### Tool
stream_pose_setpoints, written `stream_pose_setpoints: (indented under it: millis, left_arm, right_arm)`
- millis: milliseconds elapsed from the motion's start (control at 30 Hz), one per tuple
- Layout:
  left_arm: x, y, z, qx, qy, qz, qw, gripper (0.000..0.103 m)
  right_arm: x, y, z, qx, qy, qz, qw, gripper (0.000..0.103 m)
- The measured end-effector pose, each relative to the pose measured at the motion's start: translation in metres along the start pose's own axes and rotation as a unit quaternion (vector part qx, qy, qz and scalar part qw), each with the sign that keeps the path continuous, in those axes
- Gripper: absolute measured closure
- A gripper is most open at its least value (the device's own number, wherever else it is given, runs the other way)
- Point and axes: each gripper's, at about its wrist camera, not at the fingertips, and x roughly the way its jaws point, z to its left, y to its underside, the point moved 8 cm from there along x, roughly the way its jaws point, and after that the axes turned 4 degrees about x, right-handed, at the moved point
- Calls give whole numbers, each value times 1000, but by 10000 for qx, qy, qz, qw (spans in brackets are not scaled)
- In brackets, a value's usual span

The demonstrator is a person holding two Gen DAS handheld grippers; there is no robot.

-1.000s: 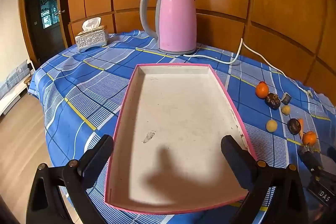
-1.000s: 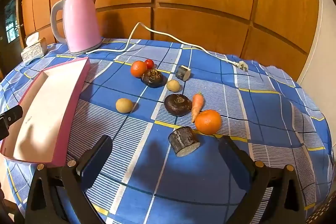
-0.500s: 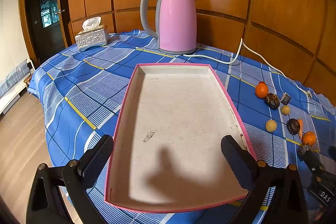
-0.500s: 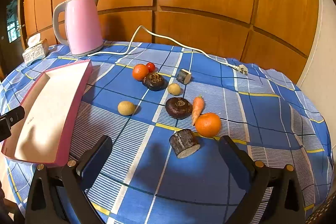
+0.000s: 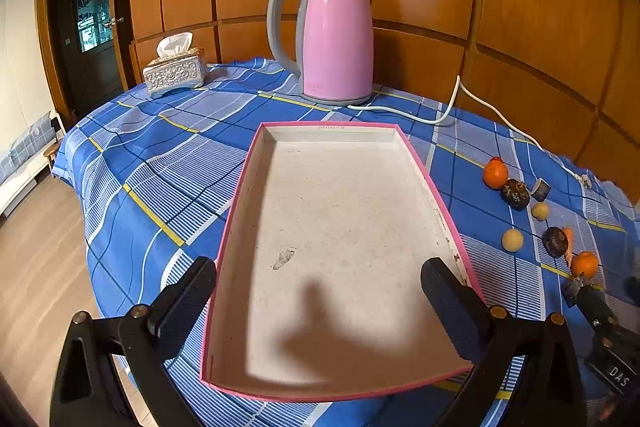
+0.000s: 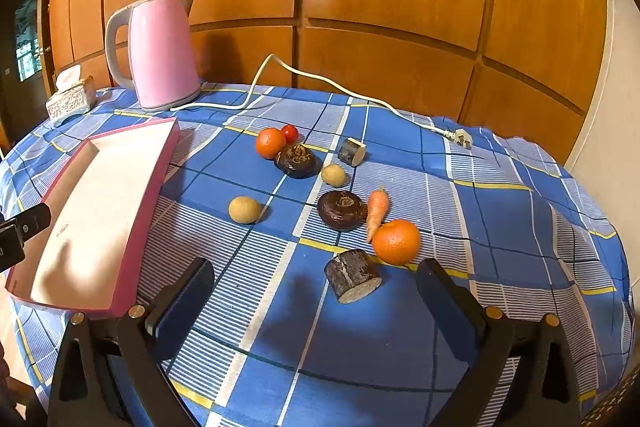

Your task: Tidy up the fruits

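A pink-rimmed tray (image 5: pixel 416 155) with nothing in it lies on the blue checked cloth; it also shows at the left of the right wrist view (image 6: pixel 154 183). My left gripper (image 5: pixel 320 307) is open and empty above the tray's near end. My right gripper (image 6: pixel 314 303) is open and empty, just short of a dark cut stub (image 6: pixel 352 275). Beyond it lie an orange (image 6: pixel 396 241), a carrot (image 6: pixel 377 211), two dark round fruits (image 6: pixel 342 209), two pale round ones (image 6: pixel 245 209), a second orange (image 6: pixel 270 143), a cherry tomato (image 6: pixel 289 133) and a smaller stub (image 6: pixel 352 151).
A pink kettle (image 5: pixel 334 39) stands behind the tray, its white cord and plug (image 6: pixel 462 138) trailing across the far cloth. A silver tissue box (image 5: pixel 175 73) sits at the back left. The table edge drops to the wooden floor (image 5: pixel 36 267) on the left.
The right gripper has drawn slightly closer to the fruits and turned a little left. The left gripper has barely moved. Both stay open.
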Motion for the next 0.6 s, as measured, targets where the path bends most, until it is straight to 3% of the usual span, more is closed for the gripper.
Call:
stream_pose_setpoints:
  millis: [600]
  left_arm:
    - [-3,-3,-5,-9,31,-9,10000,0]
  right_arm:
    - [-5,-3,-1,7,15,-102,9999,0]
